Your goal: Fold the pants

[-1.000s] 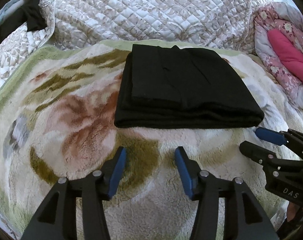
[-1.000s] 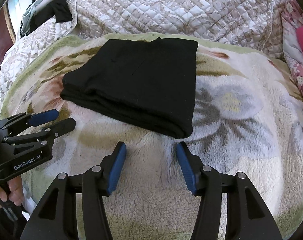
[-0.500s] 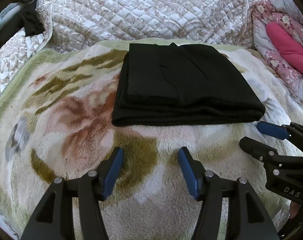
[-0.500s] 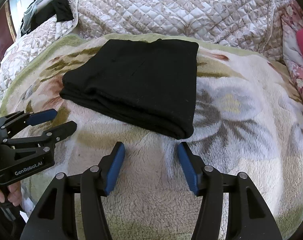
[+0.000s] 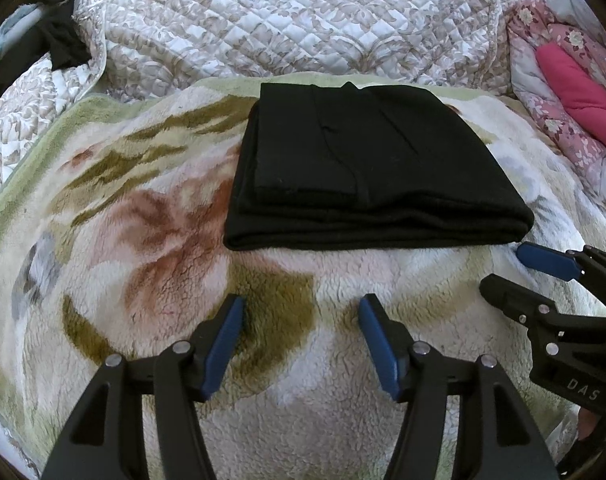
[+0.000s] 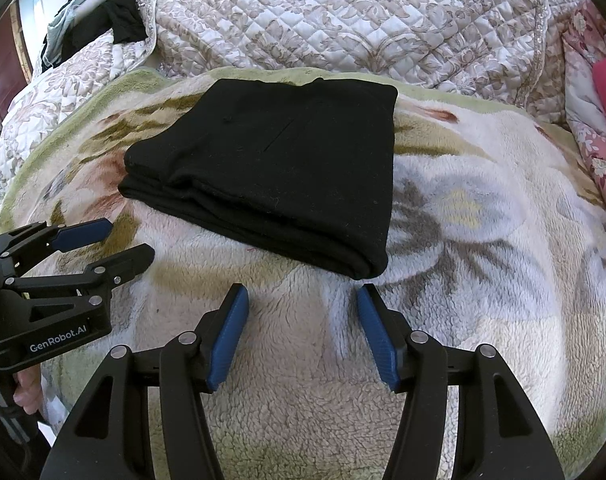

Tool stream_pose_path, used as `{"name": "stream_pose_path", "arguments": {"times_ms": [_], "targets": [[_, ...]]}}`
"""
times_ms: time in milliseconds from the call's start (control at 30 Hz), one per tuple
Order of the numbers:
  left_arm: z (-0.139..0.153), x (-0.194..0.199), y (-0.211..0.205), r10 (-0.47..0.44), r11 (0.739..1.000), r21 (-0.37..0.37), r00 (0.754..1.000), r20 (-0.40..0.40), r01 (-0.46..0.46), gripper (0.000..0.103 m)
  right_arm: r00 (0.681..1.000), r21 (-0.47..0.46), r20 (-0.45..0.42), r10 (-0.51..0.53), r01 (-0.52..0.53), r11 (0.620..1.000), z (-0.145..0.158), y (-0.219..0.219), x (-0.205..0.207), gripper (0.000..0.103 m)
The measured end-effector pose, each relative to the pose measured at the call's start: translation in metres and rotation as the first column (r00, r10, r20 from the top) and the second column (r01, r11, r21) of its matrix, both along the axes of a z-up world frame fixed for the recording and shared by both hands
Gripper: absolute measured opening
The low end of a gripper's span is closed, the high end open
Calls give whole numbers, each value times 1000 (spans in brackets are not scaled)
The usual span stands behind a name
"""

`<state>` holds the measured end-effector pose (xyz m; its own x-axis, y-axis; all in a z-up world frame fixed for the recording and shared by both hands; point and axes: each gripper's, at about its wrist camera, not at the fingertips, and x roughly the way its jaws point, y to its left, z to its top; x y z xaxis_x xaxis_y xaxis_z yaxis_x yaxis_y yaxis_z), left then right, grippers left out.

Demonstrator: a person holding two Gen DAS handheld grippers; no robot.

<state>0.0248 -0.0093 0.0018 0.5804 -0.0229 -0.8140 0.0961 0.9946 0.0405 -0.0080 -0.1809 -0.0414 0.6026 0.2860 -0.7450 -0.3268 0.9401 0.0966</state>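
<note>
Black pants (image 5: 367, 168) lie folded on the blanket (image 5: 151, 248); both grippers, left gripper (image 5: 301, 344) and right gripper (image 6: 301, 334), stand wide and empty, so judged complete, only withdrawal remaining.

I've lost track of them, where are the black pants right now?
The folded pants lie on the floral blanket, just beyond both open grippers, before the quilted cover.

surface: bed (image 5: 103, 360), covered by fleece floral blanket (image 5: 151, 216) | on blanket: folded black pants (image 5: 367, 168), toward far edge | behind: quilted bedspread (image 5: 287, 20)
</note>
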Motion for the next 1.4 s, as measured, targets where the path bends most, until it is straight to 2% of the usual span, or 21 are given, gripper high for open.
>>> {"name": "stream_pose_path", "arguments": {"times_ms": [233,1400], "targets": [[0,-1,-2,11,1000,22,1000,1,-11,66,1000,0,1,0,0,1000,0,0,0,58],[-1,2,3,19,1000,8,1000,-17,-19,68,1000,-1,2,-3,3,1000,0,1,0,58]]}}
